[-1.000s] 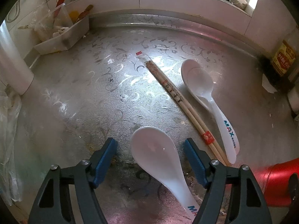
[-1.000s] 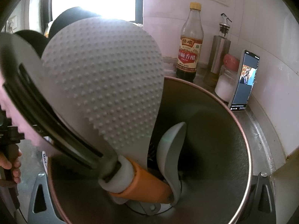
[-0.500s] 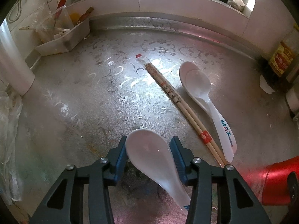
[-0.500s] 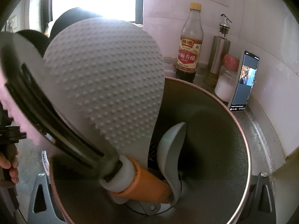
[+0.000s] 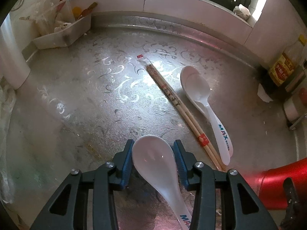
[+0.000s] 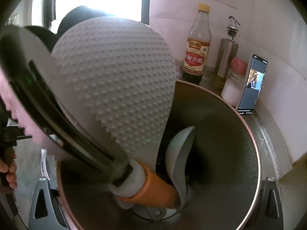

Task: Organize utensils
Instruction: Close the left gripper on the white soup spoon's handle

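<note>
A: Jaws of the left gripper (image 5: 153, 156) have just been closing; the blue pads (image 5: 127, 158) are now pinching the bowl of the near spoon (image 5: 154, 158), lying on the counter (image 5: 96, 95).

B: Meaning a lift is likely coming; the right gripper's (image 6: 153, 207) fingers are straddling the metal holder (image 6: 220, 153), grip unclear; chopsticks (image 5: 180, 109) and far spoon (image 5: 199, 95) are waiting.

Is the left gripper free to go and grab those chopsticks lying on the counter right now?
Probably not yet. The left gripper is already closed around a white spoon. The chopsticks lie uncovered on the counter, beside a second spoon.
</note>
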The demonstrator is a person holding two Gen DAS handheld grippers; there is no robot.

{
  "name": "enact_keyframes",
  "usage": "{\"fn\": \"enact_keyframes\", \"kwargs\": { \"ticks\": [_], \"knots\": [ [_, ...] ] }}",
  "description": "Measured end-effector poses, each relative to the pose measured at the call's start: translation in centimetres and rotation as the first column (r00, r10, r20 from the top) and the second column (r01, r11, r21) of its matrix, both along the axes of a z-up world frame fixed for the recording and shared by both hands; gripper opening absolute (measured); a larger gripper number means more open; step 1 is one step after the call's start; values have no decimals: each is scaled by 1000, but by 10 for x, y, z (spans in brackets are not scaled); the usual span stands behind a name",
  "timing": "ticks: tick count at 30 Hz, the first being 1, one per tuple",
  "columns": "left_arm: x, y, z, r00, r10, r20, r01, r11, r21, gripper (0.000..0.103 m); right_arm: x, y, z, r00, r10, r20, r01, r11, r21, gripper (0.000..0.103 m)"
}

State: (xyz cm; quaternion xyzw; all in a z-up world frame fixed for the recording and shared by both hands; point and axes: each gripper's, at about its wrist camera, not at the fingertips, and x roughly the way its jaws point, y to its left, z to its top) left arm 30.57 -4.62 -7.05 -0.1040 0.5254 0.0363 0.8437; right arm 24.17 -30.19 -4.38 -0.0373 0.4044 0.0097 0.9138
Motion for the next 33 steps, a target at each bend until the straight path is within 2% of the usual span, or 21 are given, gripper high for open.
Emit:
{"fn": "enact_keyframes", "kwargs": {
  "ticks": [21,24,26,29,30,33],
  "knots": [
    [-6,36,38,989,56,139,-40,992,-116,42,-1,-1,1,1000,-1,3,1,1000,-2,103],
    [-4,53,28,988,118,101,-101,982,-159,42,-1,-2,1,1000,-3,1,3,1000,0,103],
    [-4,66,17,985,169,46,-157,967,-200,42,-1,-3,1,1000,-5,1,5,1000,2,103],
    [-3,88,-4,972,233,-36,-234,932,-277,42,0,-3,1,1000,-5,1,5,1000,2,103],
    [-4,93,-9,968,244,-50,-248,919,-306,42,0,-3,1,1000,-3,0,3,1000,2,103],
    [-6,101,-11,962,265,-61,-270,905,-329,42,0,-2,0,1000,2,-1,-2,1000,0,103]
  ]
}}
